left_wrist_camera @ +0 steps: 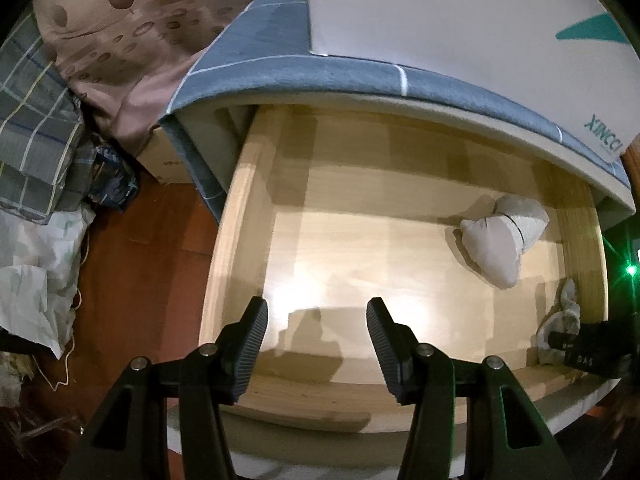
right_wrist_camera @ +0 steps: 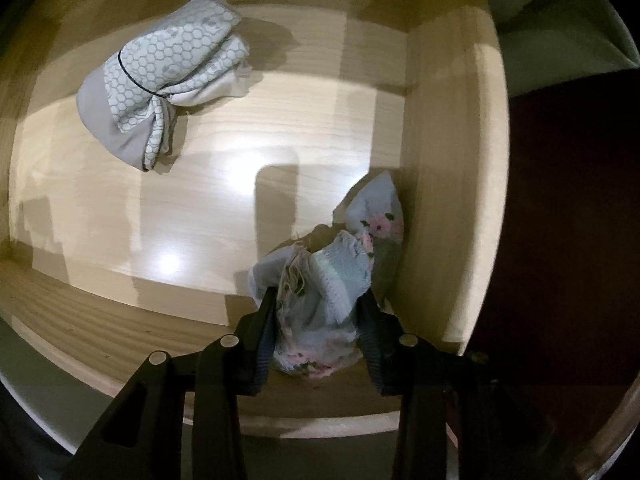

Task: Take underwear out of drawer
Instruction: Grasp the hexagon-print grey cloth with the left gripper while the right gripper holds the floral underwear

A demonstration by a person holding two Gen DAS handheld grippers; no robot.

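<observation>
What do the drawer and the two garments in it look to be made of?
Drawer: pale wood or wood-look laminate; straight grain lines, glossy glare on the floor.
Floral underwear: thin soft fabric, probably cotton; crumpled, frayed threads at one edge.
Honeycomb-print underwear: smooth grey and white fabric, likely knit; soft folds, dark trim line.

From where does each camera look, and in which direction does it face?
Left wrist: on the left gripper, looking down into the wooden drawer; its open fingers show.
Right wrist: on the right gripper, looking down at the drawer corner; its fingers clamp the floral underwear.
Shared: the drawer, the floral underwear, the grey honeycomb-patterned underwear.
</observation>
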